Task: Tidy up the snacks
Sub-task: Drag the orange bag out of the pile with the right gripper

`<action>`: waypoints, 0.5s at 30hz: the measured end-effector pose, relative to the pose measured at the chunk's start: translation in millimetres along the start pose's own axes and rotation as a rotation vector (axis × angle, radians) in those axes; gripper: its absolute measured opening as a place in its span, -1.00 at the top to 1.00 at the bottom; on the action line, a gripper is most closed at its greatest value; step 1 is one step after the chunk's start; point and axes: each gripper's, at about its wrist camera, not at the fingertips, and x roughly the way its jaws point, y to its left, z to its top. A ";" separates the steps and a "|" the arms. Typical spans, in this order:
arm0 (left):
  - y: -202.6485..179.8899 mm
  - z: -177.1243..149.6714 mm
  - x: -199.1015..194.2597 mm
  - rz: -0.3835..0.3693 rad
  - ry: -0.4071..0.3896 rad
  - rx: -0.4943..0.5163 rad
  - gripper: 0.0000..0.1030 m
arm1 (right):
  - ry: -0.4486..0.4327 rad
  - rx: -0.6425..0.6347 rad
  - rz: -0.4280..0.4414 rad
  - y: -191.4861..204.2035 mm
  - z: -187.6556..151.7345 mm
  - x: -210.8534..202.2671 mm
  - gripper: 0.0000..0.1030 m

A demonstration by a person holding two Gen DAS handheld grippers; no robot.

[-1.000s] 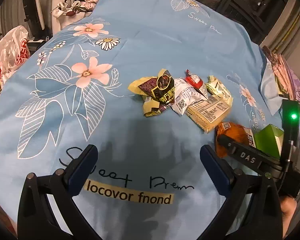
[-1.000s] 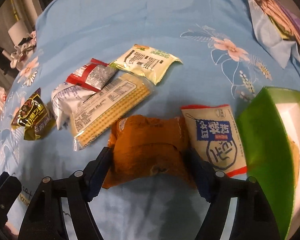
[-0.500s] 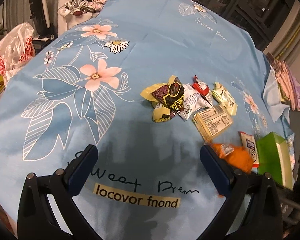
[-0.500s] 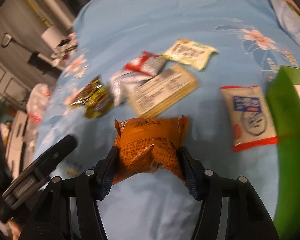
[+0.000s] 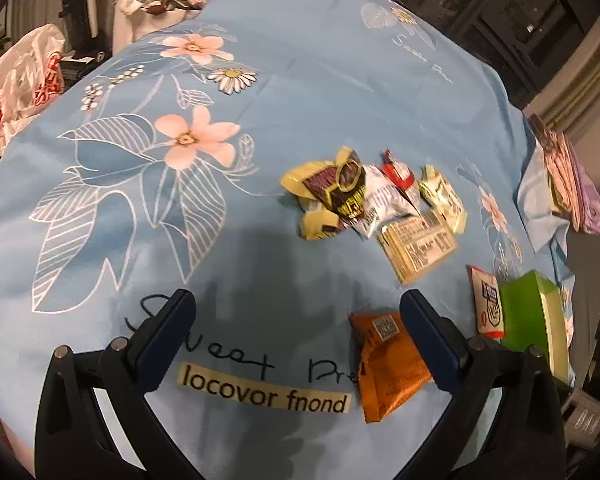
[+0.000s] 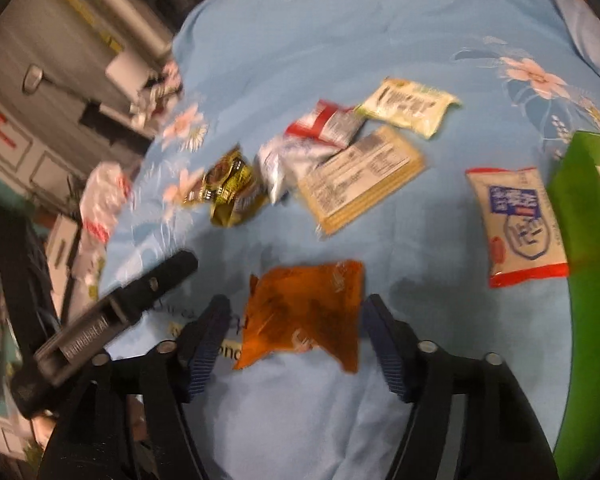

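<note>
An orange snack packet (image 6: pixel 308 312) lies flat on the blue cloth, between the fingers of my right gripper (image 6: pixel 296 312). Those jaws are opening and the pads stand clear of the packet's sides. In the left wrist view the same orange packet (image 5: pixel 384 364) rests by the printed lettering, partly behind the right finger of my left gripper (image 5: pixel 296 308), which is open with nothing held. A green box (image 6: pixel 580 220) stands at the right with a white and red packet (image 6: pixel 516 224) beside it. Farther off lie a cracker pack (image 6: pixel 360 180) and a yellow and dark packet (image 6: pixel 232 188).
A red packet (image 6: pixel 328 124) and a pale green packet (image 6: pixel 412 106) lie in the far pile. Folded fabrics (image 5: pixel 572 184) sit at the cloth's right edge. A plastic bag (image 5: pixel 20 76) and clutter lie beyond the left edge. One left finger (image 6: pixel 168 276) shows low on the left.
My right gripper closed on the orange packet, carried it left toward the printed lettering, then opened and let it go onto the cloth. The left gripper stayed where it was.
</note>
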 end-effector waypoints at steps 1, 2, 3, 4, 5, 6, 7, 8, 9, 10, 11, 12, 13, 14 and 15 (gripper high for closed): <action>-2.7 -1.4 1.1 -0.006 0.008 0.011 -0.99 | -0.005 0.032 -0.002 -7.0 1.9 -1.2 -0.41; -4.6 -2.5 2.2 -0.009 0.016 0.021 -0.99 | -0.003 0.065 0.000 -14.1 3.4 -1.3 -0.42; -7.0 -3.7 3.6 -0.008 0.025 0.032 -0.99 | -0.001 0.086 0.003 -17.3 3.9 -1.2 -0.42; -10.1 -5.2 5.4 -0.004 0.035 0.047 -0.99 | 0.001 0.121 0.014 -23.7 4.9 -1.0 -0.42; -13.2 -7.2 6.8 -0.002 0.043 0.063 -0.99 | 0.000 0.140 0.025 -26.9 5.0 -1.5 -0.42; -16.9 -9.1 8.2 -0.004 0.051 0.081 -0.99 | 0.000 0.151 0.037 -28.1 5.1 -1.0 -0.42; -18.7 -10.2 9.0 -0.007 0.056 0.091 -0.99 | 0.000 0.157 0.048 -28.2 4.6 -0.8 -0.42; -21.6 -12.2 9.7 -0.017 0.064 0.104 -0.99 | 0.002 0.163 0.060 -28.7 4.9 -0.2 -0.42; -24.6 -14.0 10.9 -0.029 0.073 0.116 -0.99 | 0.007 0.169 0.073 -29.0 5.1 1.2 -0.42; -28.0 -16.0 12.5 -0.046 0.085 0.128 -0.99 | 0.018 0.173 0.084 -28.0 5.3 4.3 -0.42; -30.1 -17.6 13.3 -0.058 0.096 0.136 -0.99 | 0.024 0.174 0.088 -28.4 4.3 5.6 -0.42; -31.3 -18.4 14.2 -0.067 0.103 0.140 -0.99 | 0.037 0.174 0.093 -27.5 4.2 9.3 -0.42; -32.7 -20.0 15.6 -0.079 0.114 0.144 -0.99 | 0.046 0.174 0.095 -26.5 4.2 12.4 -0.42; -33.8 -20.9 16.6 -0.084 0.121 0.146 -0.99 | 0.055 0.175 0.099 -26.0 4.0 15.4 -0.42; -35.5 -21.8 17.6 -0.087 0.127 0.147 -0.99 | 0.068 0.181 0.103 -25.4 4.1 20.1 -0.42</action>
